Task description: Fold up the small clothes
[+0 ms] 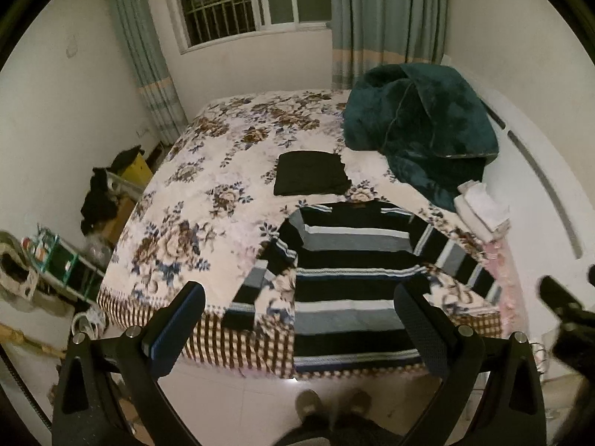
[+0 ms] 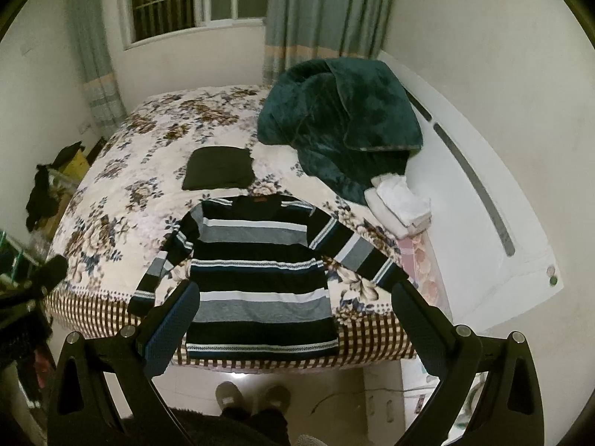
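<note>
Striped black, grey and white knit sweater [image 2: 260, 275] overhangs floral bed [image 1: 208, 171] edge; careless pull risks sliding. Left gripper [image 1: 297, 330] and right gripper [image 2: 293, 327] gape empty.

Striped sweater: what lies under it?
The striped sweater lies flat on the floral bedspread, its hem hanging over the checked edge. Bedspread shows around the body and sleeves. Anything between sweater and bedspread is covered.
</note>
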